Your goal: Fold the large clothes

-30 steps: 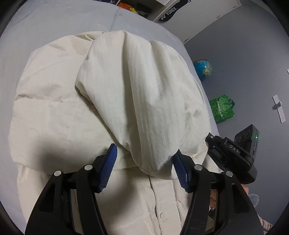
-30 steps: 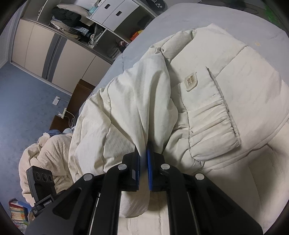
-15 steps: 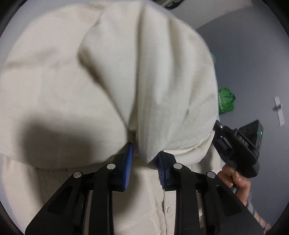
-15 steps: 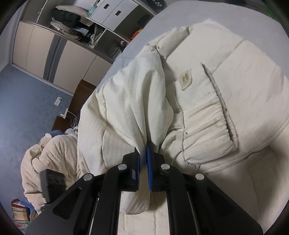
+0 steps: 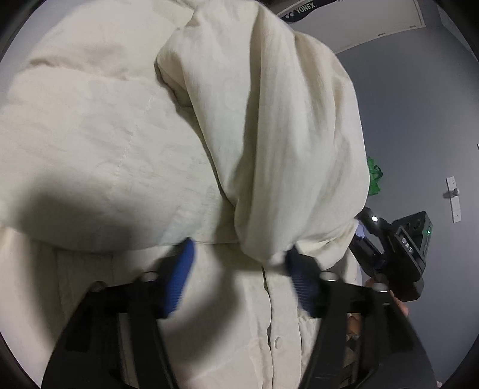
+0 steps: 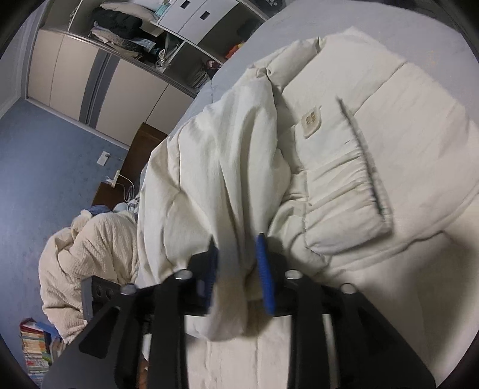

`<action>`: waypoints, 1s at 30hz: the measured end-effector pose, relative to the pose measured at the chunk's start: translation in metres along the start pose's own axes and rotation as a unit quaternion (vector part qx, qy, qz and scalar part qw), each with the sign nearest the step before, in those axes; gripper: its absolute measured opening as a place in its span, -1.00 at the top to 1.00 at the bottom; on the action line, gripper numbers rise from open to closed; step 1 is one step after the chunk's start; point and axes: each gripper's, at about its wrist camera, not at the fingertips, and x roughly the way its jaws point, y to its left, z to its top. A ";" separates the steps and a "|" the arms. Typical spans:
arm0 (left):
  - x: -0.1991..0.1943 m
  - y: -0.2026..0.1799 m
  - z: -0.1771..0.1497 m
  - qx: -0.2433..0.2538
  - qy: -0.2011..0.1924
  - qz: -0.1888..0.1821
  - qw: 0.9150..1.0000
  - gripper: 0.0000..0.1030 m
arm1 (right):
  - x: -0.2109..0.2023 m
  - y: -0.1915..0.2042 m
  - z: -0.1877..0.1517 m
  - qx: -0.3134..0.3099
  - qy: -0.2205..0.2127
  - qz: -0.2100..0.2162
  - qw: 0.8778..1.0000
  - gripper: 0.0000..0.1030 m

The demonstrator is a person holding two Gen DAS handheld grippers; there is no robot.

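Left tool (image 5: 239, 269) points forward over the cream padded jacket (image 5: 98, 128) with both blue fingers (image 5: 179, 278) spread wide and blurred; the folded sleeve (image 5: 269, 134) droops from 12 o'clock down between them, its end near my finger at 4 o'clock, gripped by neither. My right tool (image 6: 238, 269) shows in the left view at 4 o'clock as a black body just beside the sleeve's end. In its own view its fingers (image 6: 265, 275) stand a modest gap apart with that sleeve (image 6: 227, 179) hanging through the gap; whether the cloth touches the pads I cannot tell through the blur.

The jacket lies spread on the grey bed (image 6: 299, 27), its elastic cuff (image 6: 344, 215) at 3 o'clock of my right tool and a small sewn label (image 6: 311, 119) towards 1 o'clock. Bare sheet runs along the far edge at 12 to 1 o'clock. Off the bed at 9 o'clock sits a heaped knit blanket (image 6: 89, 257), with wardrobe doors (image 6: 89, 74) at 10 o'clock. In the left view a green bag (image 5: 374, 176) lies on the floor at 3 o'clock.
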 end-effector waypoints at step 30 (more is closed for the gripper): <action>-0.151 0.066 -0.090 -0.013 -0.049 0.210 0.976 -0.65 | -0.166 -0.123 -0.006 0.046 0.105 -0.118 0.986 -0.14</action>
